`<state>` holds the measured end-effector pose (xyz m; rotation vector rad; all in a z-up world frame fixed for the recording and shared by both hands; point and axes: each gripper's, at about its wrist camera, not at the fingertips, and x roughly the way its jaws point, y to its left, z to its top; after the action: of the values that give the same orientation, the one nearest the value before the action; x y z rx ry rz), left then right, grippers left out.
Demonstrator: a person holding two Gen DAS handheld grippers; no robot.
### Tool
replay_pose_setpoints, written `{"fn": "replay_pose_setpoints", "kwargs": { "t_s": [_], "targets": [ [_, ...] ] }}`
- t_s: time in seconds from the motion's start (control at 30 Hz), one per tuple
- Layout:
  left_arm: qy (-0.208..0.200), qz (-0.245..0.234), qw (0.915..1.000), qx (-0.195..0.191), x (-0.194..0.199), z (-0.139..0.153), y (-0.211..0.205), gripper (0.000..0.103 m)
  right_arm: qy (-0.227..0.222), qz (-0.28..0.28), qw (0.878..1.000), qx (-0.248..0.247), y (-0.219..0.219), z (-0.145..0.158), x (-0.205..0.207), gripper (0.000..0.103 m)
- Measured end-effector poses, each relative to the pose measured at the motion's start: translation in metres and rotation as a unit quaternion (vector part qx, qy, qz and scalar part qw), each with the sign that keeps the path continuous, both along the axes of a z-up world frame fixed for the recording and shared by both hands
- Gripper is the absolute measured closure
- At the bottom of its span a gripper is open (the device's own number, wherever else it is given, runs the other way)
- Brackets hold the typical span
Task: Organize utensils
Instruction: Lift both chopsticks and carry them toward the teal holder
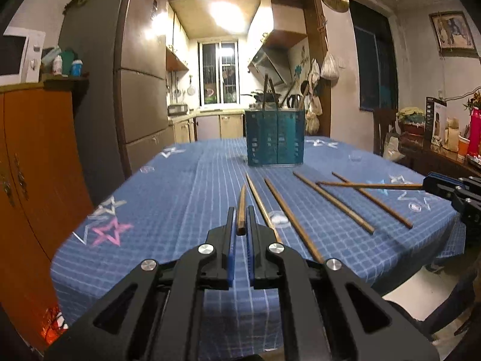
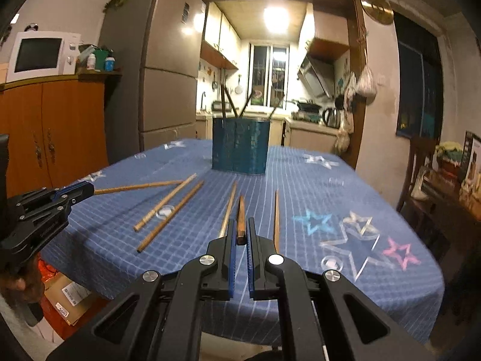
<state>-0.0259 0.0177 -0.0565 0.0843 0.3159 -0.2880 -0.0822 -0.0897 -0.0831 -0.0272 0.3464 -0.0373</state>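
Chopsticks: 4 loose chopsticks (image 1: 333,202) lie flat on blue checked tablecloth (image 1: 180,198), near side of teal holder (image 1: 275,137) | holder: upright mid-table, several sticks inside | left gripper (image 1: 240,225): fingers pinching 1 chopstick (image 1: 241,207) | right gripper (image 2: 240,231): fingers pinching another chopstick (image 2: 240,219), lifted above cloth

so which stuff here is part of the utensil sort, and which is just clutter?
Job:
- left gripper, chopstick clamped in it
- right gripper, also holding a chopstick
- loose chopsticks on the table
- blue holder

Clutter:
- microwave
- fridge
- kettle
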Motion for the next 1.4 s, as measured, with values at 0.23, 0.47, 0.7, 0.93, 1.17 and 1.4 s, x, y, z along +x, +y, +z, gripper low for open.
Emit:
{"fn": "replay_pose_setpoints", "kwargs": {
  "t_s": [0.23, 0.47, 0.7, 0.93, 1.17, 1.4],
  "targets": [
    [-0.023, 0.002, 0.9997, -0.012, 0.001, 0.042, 0.003, 0.098, -0.041, 0.019, 0.999, -0.009, -0.010, 0.047, -0.006, 0.096],
    [0.012, -0.013, 0.9994, -0.029, 0.029, 0.077, 0.003, 0.098, -0.047, 0.042, 0.998, 0.001, -0.028, 0.082, 0.014, 0.096],
    [0.043, -0.026, 0.9984, -0.027, 0.058, 0.106, 0.000, 0.098, -0.033, 0.064, 0.997, 0.018, -0.041, 0.109, 0.049, 0.096],
    [0.050, -0.036, 0.9981, -0.008, 0.080, 0.125, -0.012, 0.098, -0.017, 0.077, 0.997, 0.026, -0.048, 0.125, 0.077, 0.096],
    [0.057, -0.040, 0.9974, -0.017, 0.106, 0.140, -0.014, 0.098, -0.013, 0.084, 0.996, 0.030, -0.051, 0.134, 0.096, 0.096],
    [0.070, -0.049, 0.9961, -0.021, 0.128, 0.148, -0.015, 0.099, 0.004, 0.095, 0.995, 0.032, -0.055, 0.147, 0.125, 0.096]
  ]
}}
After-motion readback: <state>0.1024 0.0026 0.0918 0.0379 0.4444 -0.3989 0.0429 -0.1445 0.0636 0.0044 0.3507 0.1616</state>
